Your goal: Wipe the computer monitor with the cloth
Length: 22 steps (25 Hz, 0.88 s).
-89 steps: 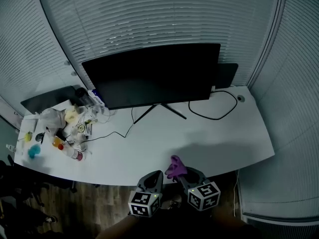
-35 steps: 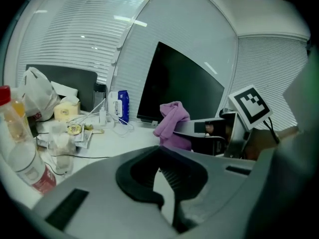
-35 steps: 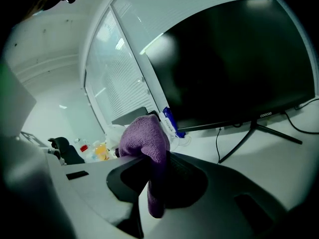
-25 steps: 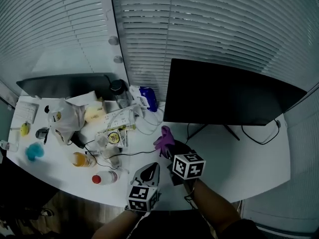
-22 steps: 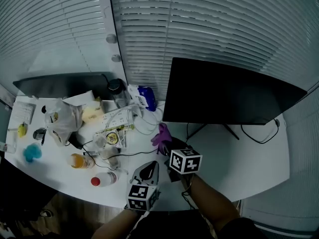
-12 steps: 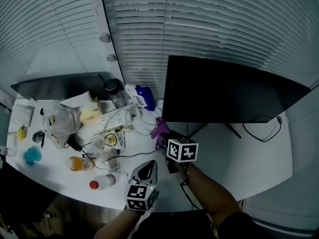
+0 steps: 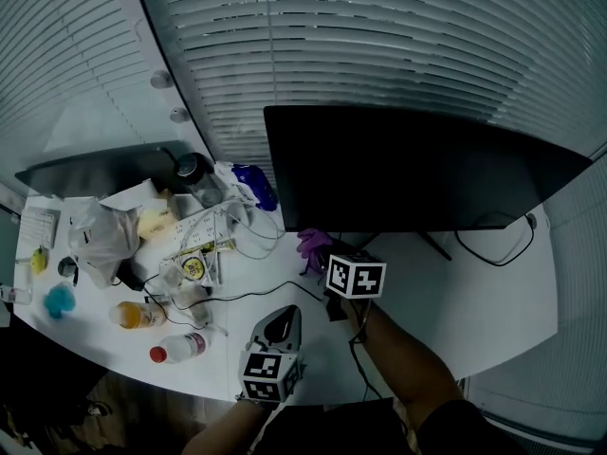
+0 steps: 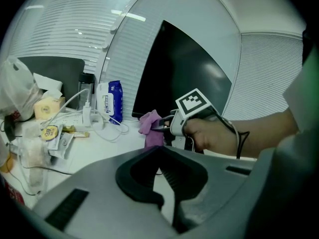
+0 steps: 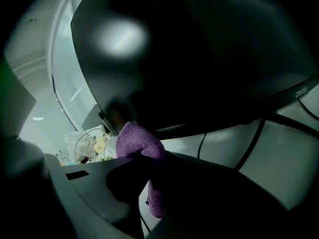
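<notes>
Right gripper view, fuzzy purple cloth (image 9: 138, 142), glossy monitor (image 9: 199, 59)

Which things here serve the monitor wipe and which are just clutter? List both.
In use: monitor, purple cloth, right tongs gripping it.
Lying about: plastic bag, orange bottle, red-capped bottle, blue packet, white cables, left tongs.

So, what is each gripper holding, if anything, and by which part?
The right gripper holds the purple cloth by a bunched fold. The left gripper holds nothing.
</notes>
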### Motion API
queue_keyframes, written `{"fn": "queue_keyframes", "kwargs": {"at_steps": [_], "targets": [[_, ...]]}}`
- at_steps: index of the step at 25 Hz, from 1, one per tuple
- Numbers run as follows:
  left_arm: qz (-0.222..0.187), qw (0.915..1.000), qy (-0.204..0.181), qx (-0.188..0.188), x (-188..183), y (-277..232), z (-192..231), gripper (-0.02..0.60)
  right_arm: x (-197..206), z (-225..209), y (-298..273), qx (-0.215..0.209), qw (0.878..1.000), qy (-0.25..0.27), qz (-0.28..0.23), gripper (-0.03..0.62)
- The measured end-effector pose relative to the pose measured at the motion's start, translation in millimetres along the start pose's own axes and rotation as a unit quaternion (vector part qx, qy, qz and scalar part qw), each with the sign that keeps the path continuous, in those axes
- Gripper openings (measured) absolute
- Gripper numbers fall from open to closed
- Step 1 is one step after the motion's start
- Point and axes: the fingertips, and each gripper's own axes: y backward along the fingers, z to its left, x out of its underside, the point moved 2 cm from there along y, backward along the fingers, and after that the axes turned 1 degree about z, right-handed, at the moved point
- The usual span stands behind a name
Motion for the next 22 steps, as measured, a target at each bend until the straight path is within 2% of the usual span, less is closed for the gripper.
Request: {"fn": "queue_keyframes", "kwargs": {"at_steps": [8,22], "targets": [[0.01,0.9997,-0.018,0.016,1.9,-28.9,-49.2,0.006,-5.5,-57.6,35.3,0.012,1.0,-0.023,-0.014,0.078],[0.027,0.9968,-0.049,0.057,3.7,-80.7,-153.1,0.006,-20.0,-182.2,118.2,0.062,0.995,-0.067,-0.05,0.078]]}}
